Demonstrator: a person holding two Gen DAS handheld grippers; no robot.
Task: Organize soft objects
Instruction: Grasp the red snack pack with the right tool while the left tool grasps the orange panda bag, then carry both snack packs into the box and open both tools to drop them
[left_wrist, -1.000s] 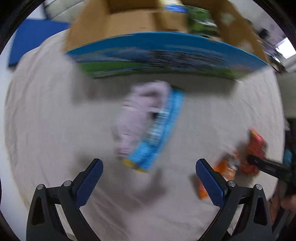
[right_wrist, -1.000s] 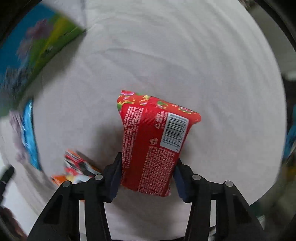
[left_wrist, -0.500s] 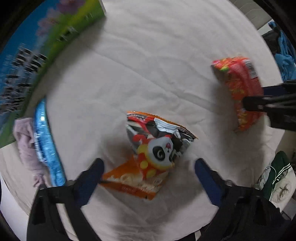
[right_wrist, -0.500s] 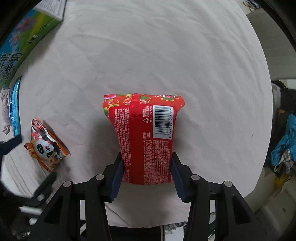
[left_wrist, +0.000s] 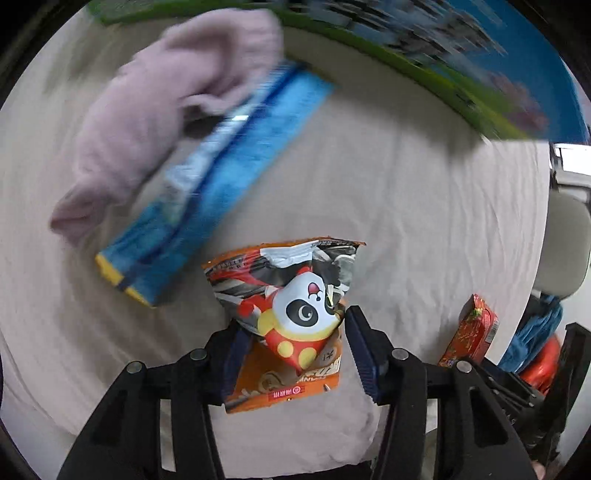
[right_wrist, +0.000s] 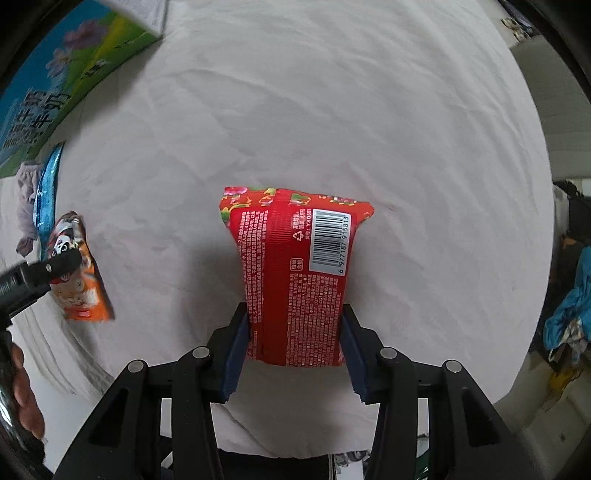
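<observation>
Left tongs (left_wrist: 291, 354) astride panda packet (left_wrist: 291, 314)

The orange snack bag (left_wrist: 291, 314) carries a black-and-white panda in red with yellow dots, over grey and white streaks. At its ten o'clock lies a bright blue packet (left_wrist: 221, 184) with a yellow end, a pale lilac cloth (left_wrist: 147, 110) over it. The red packet (right_wrist: 295, 273) bears white small print, a white barcode and a flowered top band. The box (right_wrist: 55, 92) is blue and green; the sheet (right_wrist: 369, 110) is off-white.
</observation>
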